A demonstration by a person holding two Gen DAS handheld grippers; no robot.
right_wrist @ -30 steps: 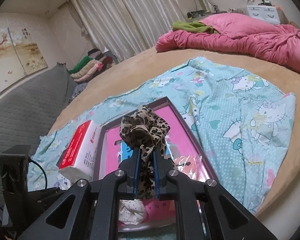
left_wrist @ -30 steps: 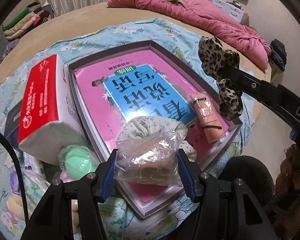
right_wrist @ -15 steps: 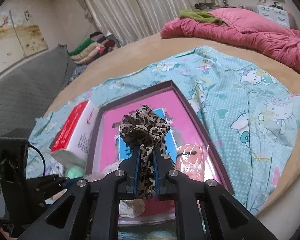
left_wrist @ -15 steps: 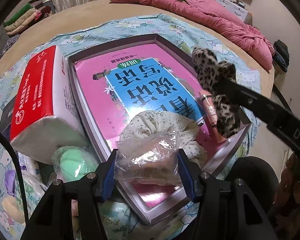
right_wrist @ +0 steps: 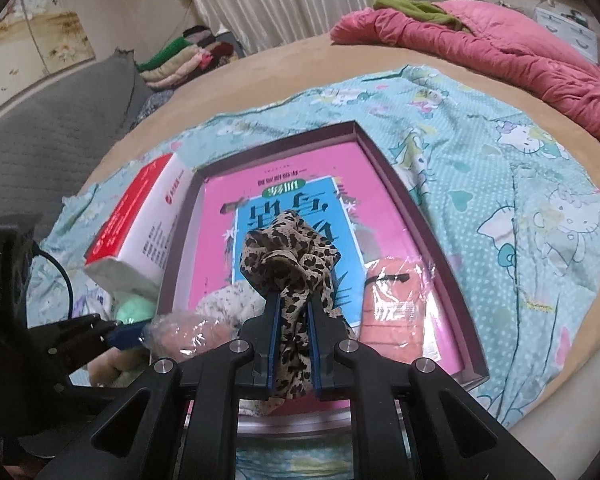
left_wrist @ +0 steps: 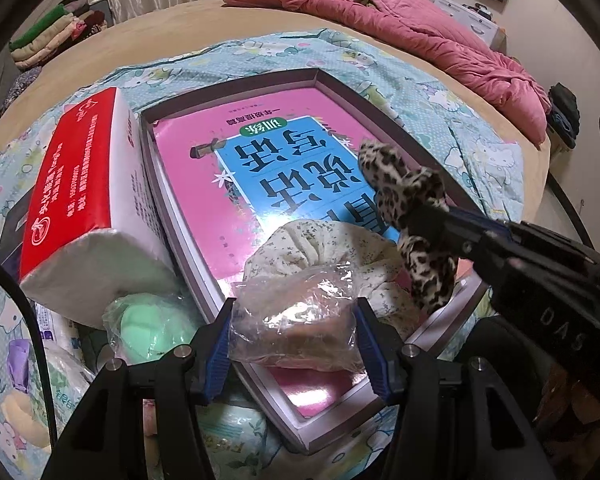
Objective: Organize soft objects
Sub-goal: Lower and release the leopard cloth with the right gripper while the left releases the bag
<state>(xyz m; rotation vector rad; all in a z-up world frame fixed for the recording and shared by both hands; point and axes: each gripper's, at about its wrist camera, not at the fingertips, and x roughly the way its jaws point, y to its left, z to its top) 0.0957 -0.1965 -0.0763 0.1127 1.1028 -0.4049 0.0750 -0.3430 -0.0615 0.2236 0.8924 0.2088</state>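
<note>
My left gripper [left_wrist: 296,320] is shut on a clear plastic bag holding a brown soft item [left_wrist: 296,320], held over the near end of the pink shallow box [left_wrist: 228,216]. My right gripper [right_wrist: 292,312] is shut on a leopard-print scrunchie [right_wrist: 288,252], which also shows in the left wrist view [left_wrist: 404,200], hanging above the box. In the box lie a cream floral scrunchie [left_wrist: 324,244] and a wrapped orange item [right_wrist: 392,320]. The bag [right_wrist: 188,332] also shows in the right wrist view.
A red-and-white tissue pack [left_wrist: 80,208] lies left of the box. A bagged green soft item [left_wrist: 148,324] sits below it. A blue cartoon cloth [right_wrist: 500,184] covers the round tan bed. A pink quilt [left_wrist: 420,28] lies at the far side.
My right gripper has carried the leopard scrunchie lower and further in over the box, above the floral scrunchie. My left gripper holds the bag in nearly the same place.
</note>
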